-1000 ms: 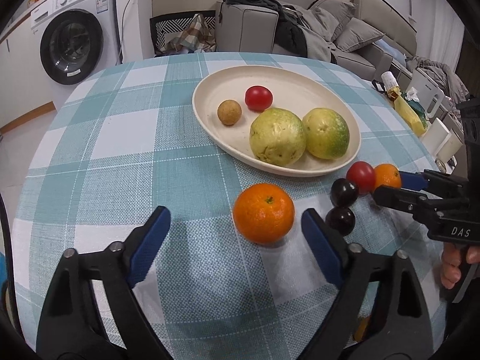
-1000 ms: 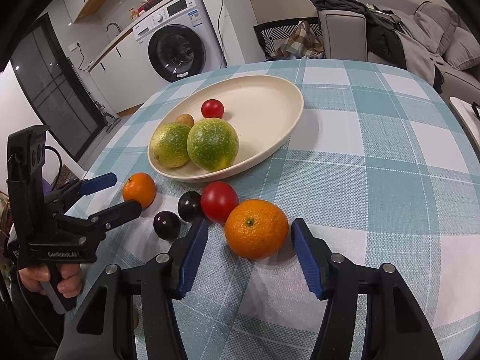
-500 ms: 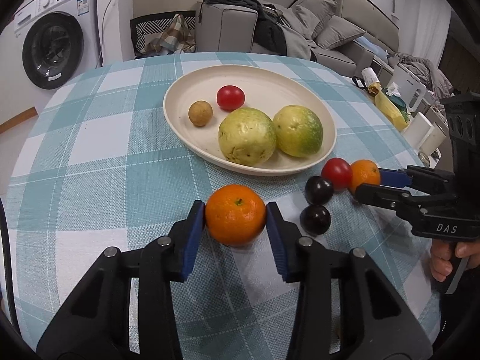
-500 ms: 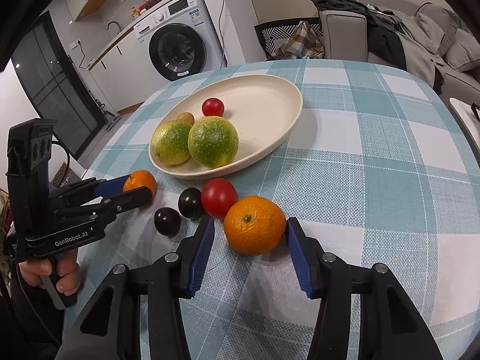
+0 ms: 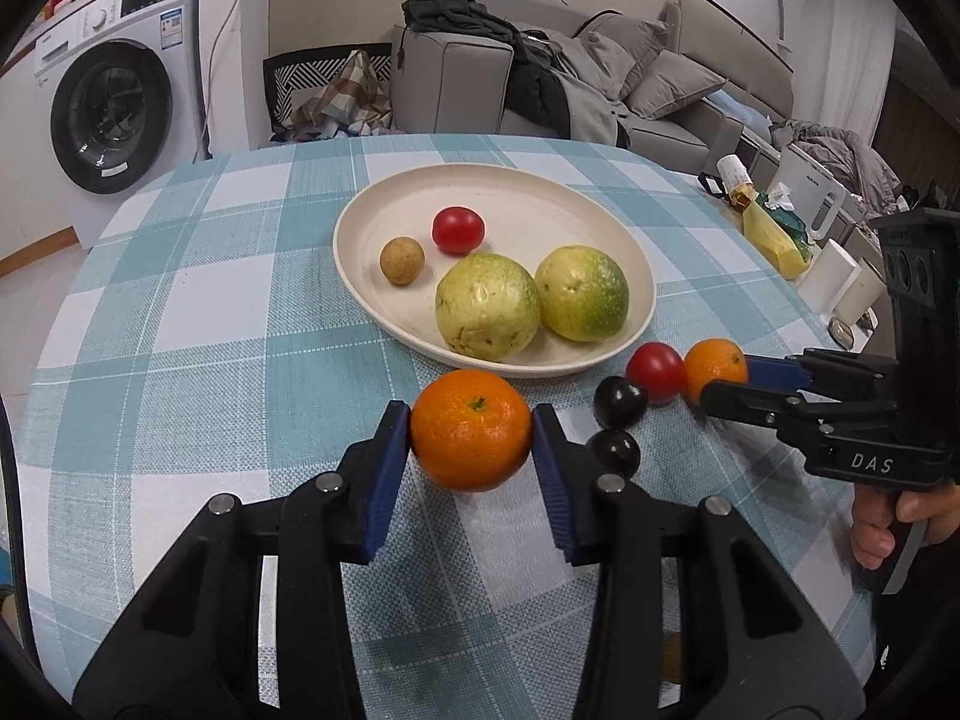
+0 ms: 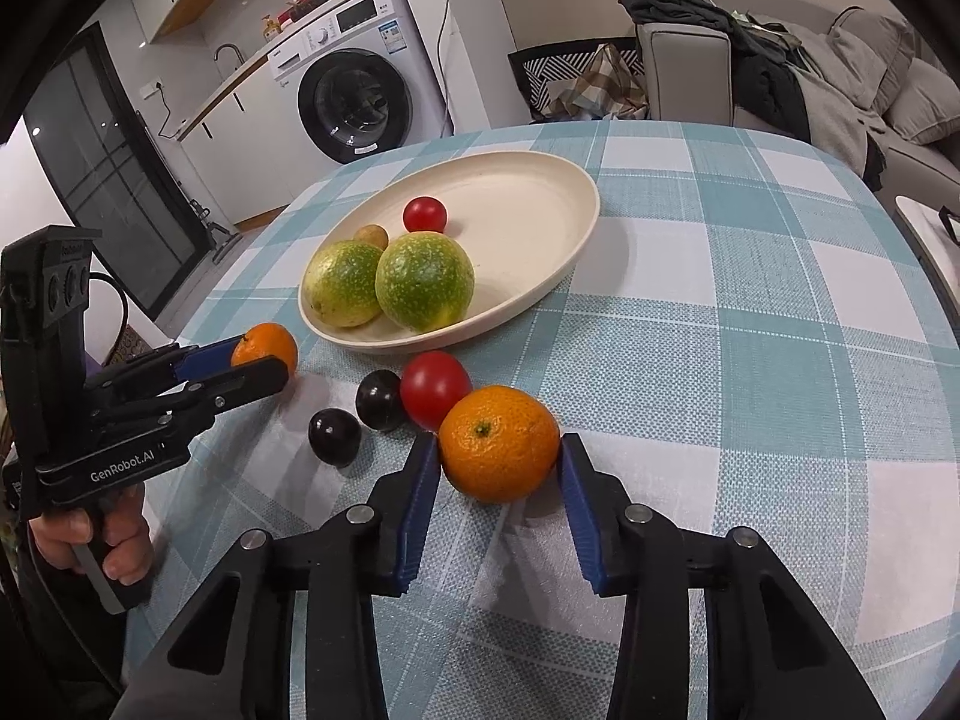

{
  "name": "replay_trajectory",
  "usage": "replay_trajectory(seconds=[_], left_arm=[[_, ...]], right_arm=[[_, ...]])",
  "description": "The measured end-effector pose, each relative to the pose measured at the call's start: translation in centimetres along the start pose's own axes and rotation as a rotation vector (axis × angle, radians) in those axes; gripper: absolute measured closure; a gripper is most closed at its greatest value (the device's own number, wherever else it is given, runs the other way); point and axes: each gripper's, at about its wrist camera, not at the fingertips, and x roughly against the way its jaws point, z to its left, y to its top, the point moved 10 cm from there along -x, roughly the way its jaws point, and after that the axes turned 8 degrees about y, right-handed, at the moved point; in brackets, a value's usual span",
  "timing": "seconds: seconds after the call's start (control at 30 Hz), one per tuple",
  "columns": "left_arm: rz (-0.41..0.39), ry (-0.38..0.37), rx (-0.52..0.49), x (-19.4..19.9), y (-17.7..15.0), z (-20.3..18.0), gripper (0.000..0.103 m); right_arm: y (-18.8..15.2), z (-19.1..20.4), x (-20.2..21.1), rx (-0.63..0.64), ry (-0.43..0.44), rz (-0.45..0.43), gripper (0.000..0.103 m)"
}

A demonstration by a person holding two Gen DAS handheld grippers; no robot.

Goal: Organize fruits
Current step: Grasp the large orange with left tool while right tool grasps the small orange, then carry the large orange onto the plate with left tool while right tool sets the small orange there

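My left gripper (image 5: pixel 471 429) is shut on an orange (image 5: pixel 471 429), which shows in the right wrist view (image 6: pixel 264 347) too. My right gripper (image 6: pixel 499 459) is shut on a second orange (image 6: pixel 499 451), seen in the left wrist view (image 5: pixel 715 368) between my right gripper's fingers (image 5: pixel 774 367). A cream plate (image 5: pixel 636 276) holds two green-yellow fruits (image 5: pixel 486 306), a small red tomato (image 5: pixel 458 229) and a small brown fruit (image 5: pixel 401 252). A red tomato (image 6: pixel 434 389) and two dark plums (image 6: pixel 334 436) lie on the checked cloth between the oranges.
The round table (image 6: pixel 780 312) has a teal and white checked cloth. A washing machine (image 6: pixel 354 96) stands beyond it, and a grey sofa with clothes (image 5: pixel 540 90). Bottles and a yellow bag (image 5: pixel 774 234) sit off the table's right side.
Both grippers closed from open onto their oranges. The left gripper also moved forward onto its orange.
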Motion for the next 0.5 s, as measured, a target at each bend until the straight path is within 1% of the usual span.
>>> replay_trajectory(seconds=[0.5], left_arm=[[-0.047,0.007,0.025,1.7,1.7,0.7,0.065]], right_arm=[[1.6,0.5,1.4,0.008,-0.005,-0.066,0.062]])
